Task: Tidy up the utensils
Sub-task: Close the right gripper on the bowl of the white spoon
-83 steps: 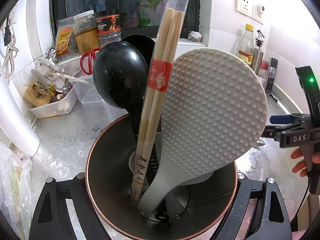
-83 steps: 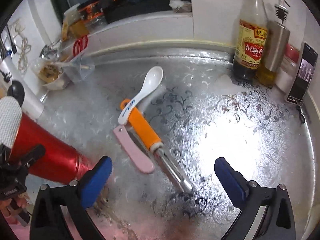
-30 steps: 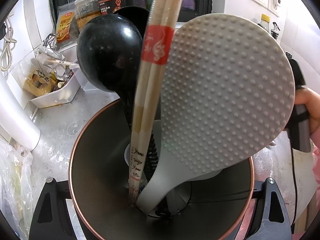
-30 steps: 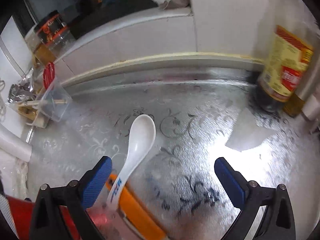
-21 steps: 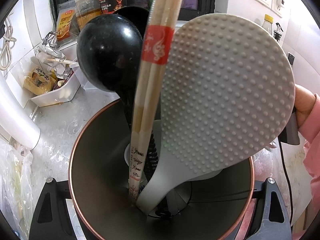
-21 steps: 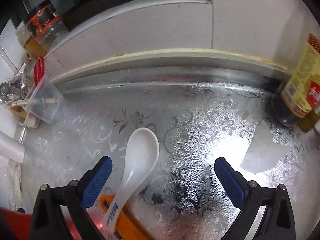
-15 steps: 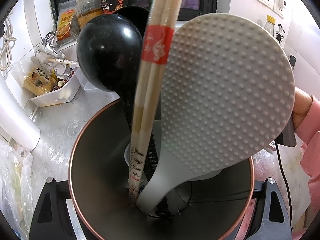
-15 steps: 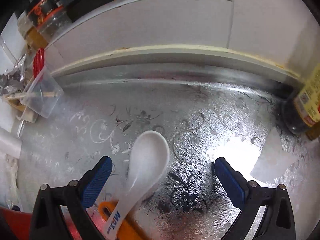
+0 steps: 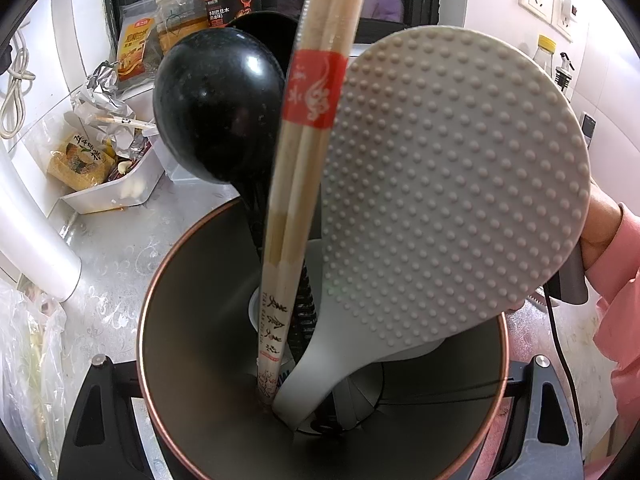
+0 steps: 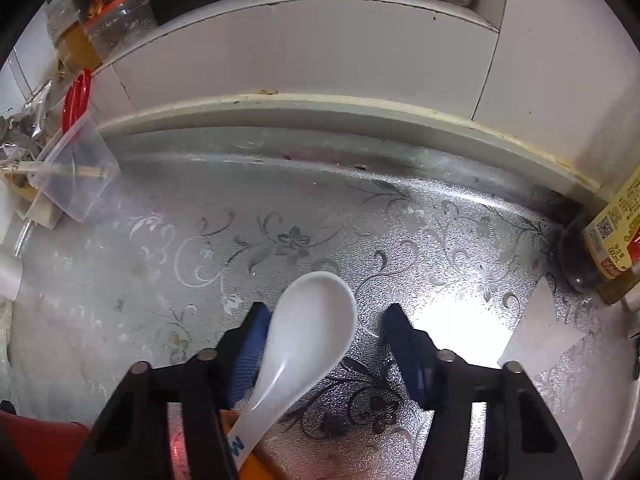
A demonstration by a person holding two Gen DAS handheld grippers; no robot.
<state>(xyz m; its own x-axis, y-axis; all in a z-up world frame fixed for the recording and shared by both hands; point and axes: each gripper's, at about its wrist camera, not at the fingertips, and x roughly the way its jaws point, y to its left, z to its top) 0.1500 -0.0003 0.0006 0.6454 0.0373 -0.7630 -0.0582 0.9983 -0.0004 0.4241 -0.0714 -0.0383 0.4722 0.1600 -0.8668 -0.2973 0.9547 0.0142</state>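
**Right wrist view: my jaws closing around a white soup spoon**

Right wrist view, nearest first: my right gripper [image 10: 324, 344] has its blue pads either side of the white spoon [image 10: 308, 332], jaws closing; the left pad sits just beside the bowl's edge, the right pad [image 10: 404, 344] stands clear of it, so nothing is pinched yet; the spoon lies bowl-up on the embossed metal counter [image 10: 280, 220], its handle resting across an orange-handled tool [image 10: 244, 456] near the bottom edge; beyond, a clear plastic tub [image 10: 76, 176] and a sauce bottle [image 10: 612, 236] line the tiled wall. I judge the spoon light, rigid and glazed, so slippery and likely to chip if dropped; the bowl is wide and curved, so a hold lower down, at the neck where the handle narrows, would seat the pads better.

Left wrist view: my left gripper [image 9: 320, 384] is clamped on the dark, copper-rimmed holder [image 9: 192, 360]; wrapped chopsticks [image 9: 304, 152], a dimpled rice paddle [image 9: 452, 184] and a black ladle [image 9: 216, 108] already stand inside; a hand [image 9: 600, 224] in a pink sleeve shows behind the paddle; jars [image 9: 180, 16] crowd the sill.
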